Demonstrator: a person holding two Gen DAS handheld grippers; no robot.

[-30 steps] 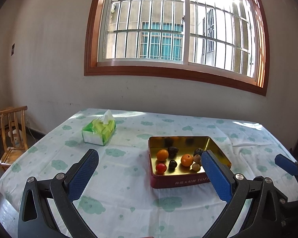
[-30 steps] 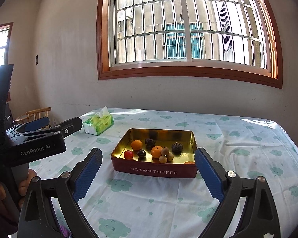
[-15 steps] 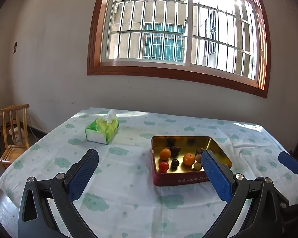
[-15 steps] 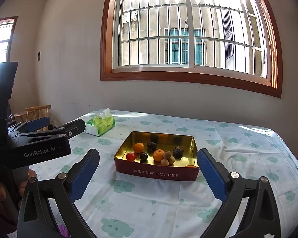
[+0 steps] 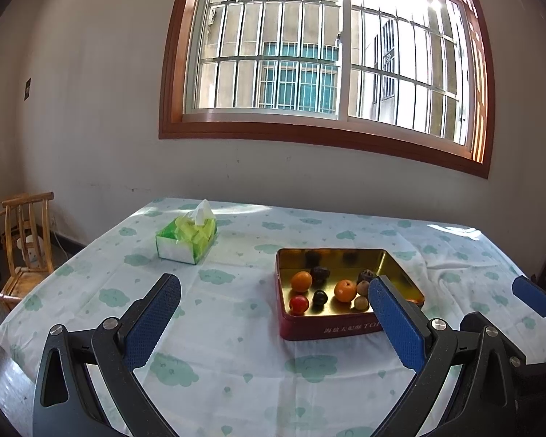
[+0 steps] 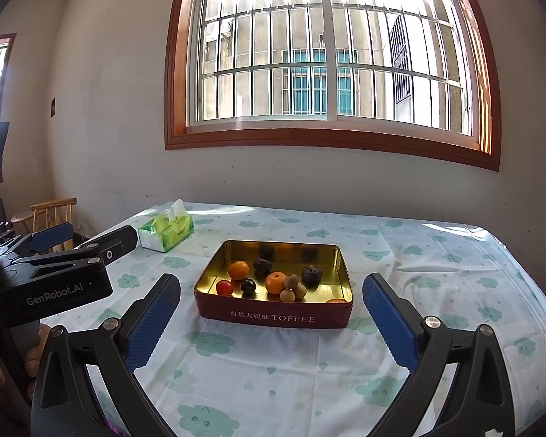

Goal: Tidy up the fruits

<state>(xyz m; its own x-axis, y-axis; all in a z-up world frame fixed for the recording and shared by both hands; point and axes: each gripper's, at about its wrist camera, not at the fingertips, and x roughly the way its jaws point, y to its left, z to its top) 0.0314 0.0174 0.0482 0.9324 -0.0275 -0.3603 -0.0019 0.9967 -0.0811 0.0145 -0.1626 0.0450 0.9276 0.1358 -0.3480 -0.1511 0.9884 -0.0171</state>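
A red toffee tin with a gold inside sits on the table and holds several small fruits: two oranges, a red one, dark ones and small brown ones. My left gripper is open and empty, above the table to the left of the tin. My right gripper is open and empty, in front of the tin. The left gripper's body shows at the left of the right wrist view.
A green tissue box stands at the back left of the table. The tablecloth is white with green clouds. A wooden chair stands to the left by the wall. A barred window is behind.
Both grippers have drawn back and up a little from the tin; the tin and tissue box look slightly farther away. Nothing on the table moved.
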